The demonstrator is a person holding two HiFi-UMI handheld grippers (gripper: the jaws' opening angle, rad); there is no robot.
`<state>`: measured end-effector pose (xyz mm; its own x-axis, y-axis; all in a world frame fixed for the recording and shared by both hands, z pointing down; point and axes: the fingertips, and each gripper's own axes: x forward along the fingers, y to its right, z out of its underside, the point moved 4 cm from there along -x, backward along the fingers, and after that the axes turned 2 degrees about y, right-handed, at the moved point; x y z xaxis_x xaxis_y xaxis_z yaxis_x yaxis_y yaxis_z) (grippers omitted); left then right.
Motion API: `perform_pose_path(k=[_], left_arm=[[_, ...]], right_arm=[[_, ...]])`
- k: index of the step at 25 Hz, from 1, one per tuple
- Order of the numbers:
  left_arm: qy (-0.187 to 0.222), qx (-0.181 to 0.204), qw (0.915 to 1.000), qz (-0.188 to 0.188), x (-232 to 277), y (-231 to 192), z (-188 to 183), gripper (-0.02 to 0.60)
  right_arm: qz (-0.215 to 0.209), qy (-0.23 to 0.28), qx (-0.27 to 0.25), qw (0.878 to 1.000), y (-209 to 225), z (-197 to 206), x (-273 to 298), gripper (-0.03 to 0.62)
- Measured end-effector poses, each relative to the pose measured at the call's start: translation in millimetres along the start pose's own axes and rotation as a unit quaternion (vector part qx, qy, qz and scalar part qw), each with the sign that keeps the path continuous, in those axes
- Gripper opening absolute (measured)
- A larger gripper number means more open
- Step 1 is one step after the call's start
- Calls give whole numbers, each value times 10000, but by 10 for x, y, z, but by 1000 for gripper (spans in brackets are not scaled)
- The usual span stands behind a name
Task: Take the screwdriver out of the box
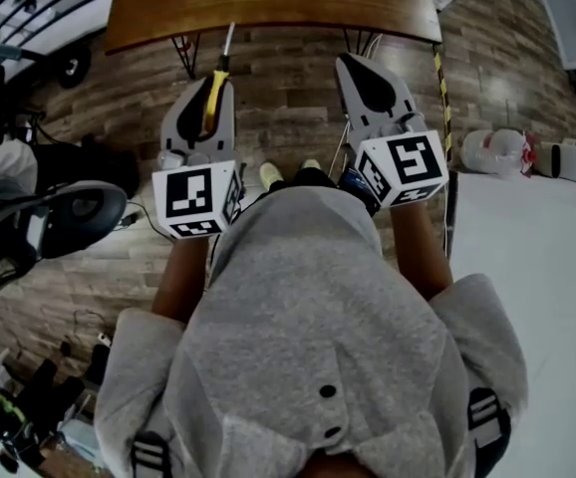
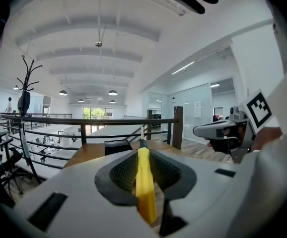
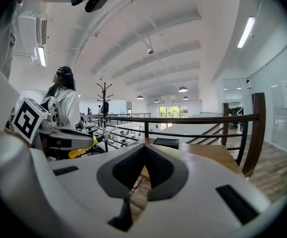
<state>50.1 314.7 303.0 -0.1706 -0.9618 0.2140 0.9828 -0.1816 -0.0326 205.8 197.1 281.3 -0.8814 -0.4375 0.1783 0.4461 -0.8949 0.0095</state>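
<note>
A screwdriver (image 1: 214, 90) with a yellow handle and a thin metal shaft sits in my left gripper (image 1: 209, 80), which is shut on the handle. Its shaft points toward the wooden table (image 1: 268, 3). In the left gripper view the yellow handle (image 2: 144, 182) runs straight out between the dark pads. Beyond its tip, a black box (image 2: 117, 145) stands on the table (image 2: 86, 156). My right gripper (image 1: 354, 64), level with the left one, is shut with nothing in it. In the right gripper view its pads (image 3: 156, 165) meet, with the black box (image 3: 166, 143) ahead and the screwdriver (image 3: 81, 152) at the left.
A dark metal railing (image 2: 84, 120) runs behind the table. A black office chair (image 1: 79, 217) stands at the left on the wood-plank floor, and a white surface (image 1: 527, 267) lies to the right. A coat rack (image 2: 27, 83) and a person in a white top (image 3: 64, 100) stand at the left.
</note>
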Motion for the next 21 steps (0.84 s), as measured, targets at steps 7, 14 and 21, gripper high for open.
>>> perform_pose_path(k=[7, 14, 21], left_arm=[[-39, -42, 10000, 65, 11, -16, 17, 84], [-54, -31, 10000, 78, -7, -6, 37, 83], [-78, -32, 9999, 114, -84, -38, 99, 84]], right_arm=[[-5, -2, -24, 10000, -17, -22, 40, 17], [-20, -56, -44, 10000, -52, 9, 36, 17], [-29, -42, -58, 10000, -144, 33, 23, 17]])
